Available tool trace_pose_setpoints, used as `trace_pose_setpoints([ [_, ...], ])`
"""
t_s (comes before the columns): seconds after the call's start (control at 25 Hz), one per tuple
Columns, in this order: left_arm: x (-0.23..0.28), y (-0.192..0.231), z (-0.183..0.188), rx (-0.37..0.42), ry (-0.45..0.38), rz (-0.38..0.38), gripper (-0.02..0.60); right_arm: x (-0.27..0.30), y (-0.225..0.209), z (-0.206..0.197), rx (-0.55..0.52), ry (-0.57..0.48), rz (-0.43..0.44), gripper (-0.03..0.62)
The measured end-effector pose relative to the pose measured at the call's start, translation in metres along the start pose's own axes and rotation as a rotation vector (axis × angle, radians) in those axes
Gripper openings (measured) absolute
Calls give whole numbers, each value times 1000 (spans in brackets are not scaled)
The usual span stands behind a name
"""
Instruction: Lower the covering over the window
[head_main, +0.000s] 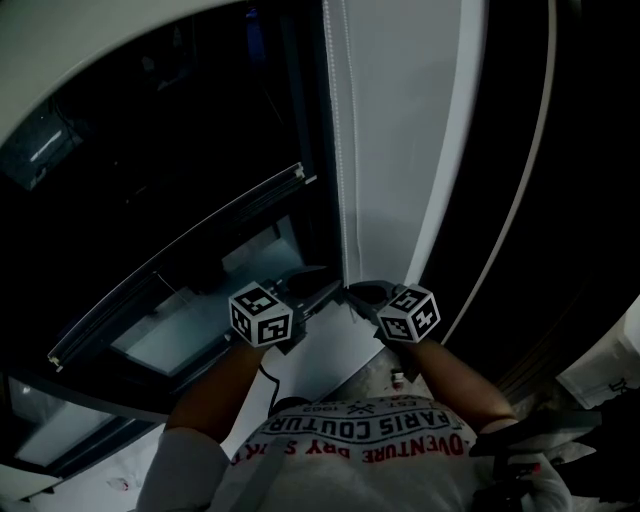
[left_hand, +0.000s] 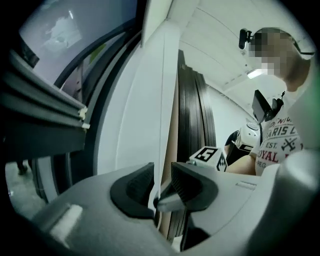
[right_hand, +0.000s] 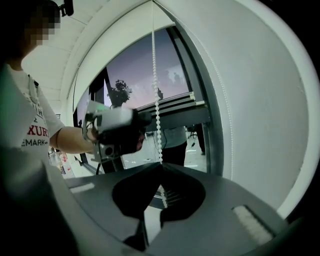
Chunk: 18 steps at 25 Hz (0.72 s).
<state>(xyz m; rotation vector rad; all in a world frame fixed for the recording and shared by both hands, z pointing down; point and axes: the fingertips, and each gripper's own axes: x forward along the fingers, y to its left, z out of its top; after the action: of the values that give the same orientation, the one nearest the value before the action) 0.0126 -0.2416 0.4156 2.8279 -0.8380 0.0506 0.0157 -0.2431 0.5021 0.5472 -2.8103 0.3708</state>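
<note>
At the window, the right gripper (right_hand: 161, 167) has its jaws closed tight on the bead chain (right_hand: 155, 75). The chain drops straight from 12 o'clock in the right gripper view and vanishes between the pinched tips. The left gripper (left_hand: 160, 184), level with it and at its 9 o'clock in the head view, stands with its jaws spread. One thin white run of the cord passes down the gap between its ribbed pads (left_hand: 141, 184), and neither pad presses on it.

The blind's bottom rail (head_main: 180, 258) hangs partway down the glass. In the head view it slants from 8 o'clock up toward 1 o'clock, and its near end stops just short of the dark window frame upright (head_main: 310, 120) at the left gripper's 12 o'clock.

Crowding the chain at its 3 o'clock side is a white pier (head_main: 400, 130), so close that both grippers work in the narrow strip between it and the frame. A pale ledge (head_main: 335, 355) lies below the two grippers, at 6 o'clock. Farther toward 3 o'clock, dark panels with a light edge trim (head_main: 535, 150) run the height of the head view.

Beyond the glass, below the rail, a figure in dark trousers (right_hand: 176, 147) stands on a bright floor. The operator's printed white T-shirt (head_main: 370, 440) fills the bottom of the head view, with both forearms reaching forward to the marker cubes (head_main: 262, 313).
</note>
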Motion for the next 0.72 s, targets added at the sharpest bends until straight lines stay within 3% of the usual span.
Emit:
trace_pose_setpoints([
  [0.24, 12, -5, 73, 60, -50, -23, 114, 2, 5, -1, 2, -3, 8, 3],
  [0.4, 18, -6, 98, 26, -70, -28, 112, 4, 5, 0, 4, -7, 8, 3],
  [0.56, 24, -4, 111, 59, -51, -5, 107, 7, 8, 0, 3, -7, 12, 3],
  [0.64, 24, -1, 112, 54, -42, 5, 38, 8, 8, 0, 8, -9, 13, 3],
  [0.72, 23, 0, 112, 51, -35, 5, 17, 9, 7, -1, 14, -15, 12, 3],
])
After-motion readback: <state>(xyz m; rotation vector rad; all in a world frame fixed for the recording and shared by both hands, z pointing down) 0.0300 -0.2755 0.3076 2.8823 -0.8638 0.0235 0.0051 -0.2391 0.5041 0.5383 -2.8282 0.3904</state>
